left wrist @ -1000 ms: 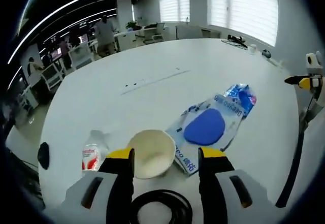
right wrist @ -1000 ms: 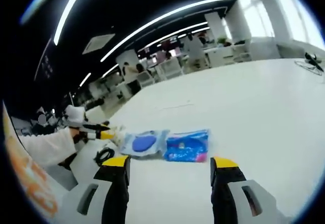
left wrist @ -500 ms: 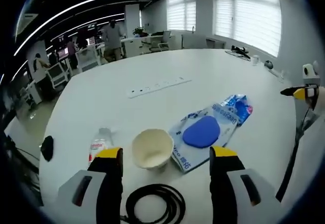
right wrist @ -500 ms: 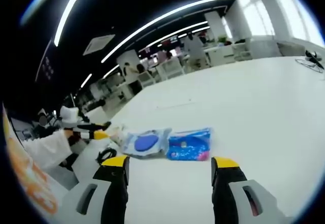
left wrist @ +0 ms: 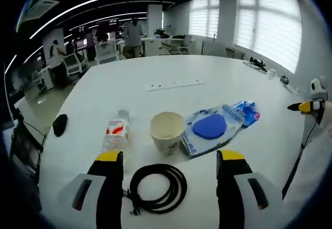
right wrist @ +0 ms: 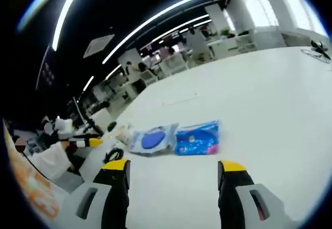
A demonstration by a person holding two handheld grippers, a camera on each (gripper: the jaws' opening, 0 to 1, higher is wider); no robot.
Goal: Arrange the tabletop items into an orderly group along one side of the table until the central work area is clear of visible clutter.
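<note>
The likeliest slip from here is knocking the paper cup (left wrist: pixel 167 131) over: it stands upright and light just ahead of the left gripper (left wrist: pixel 168 159), and a jaw coming in off-centre, or brushing the plastic bottle (left wrist: pixel 117 134) lying on its side just to its left, could tip it or send the bottle rolling off the line. The coiled black cable (left wrist: pixel 156 187) lies nearest of all, between the left jaws at their tips, so a low forward reach could snag a loop and drag it across the white table (left wrist: pixel 155 78). The left gripper is spread wide and holds nothing; ahead and to its right, touching or nearly touching the cup, lies the clear packet with a blue pad (left wrist: pixel 210 128), and past that the bright blue packet (left wrist: pixel 246 111). In the right gripper view the right gripper (right wrist: pixel 174 166) is likewise wide apart and empty, with the same two packets ahead of it, the clear one (right wrist: pixel 152 139) to the left and the blue one (right wrist: pixel 197 138) beside it, seemingly edge to edge, though at this size I cannot be sure they touch. A flat packet is hard to pinch off a smooth top, so a jaw may slide it out of the row instead.
</note>
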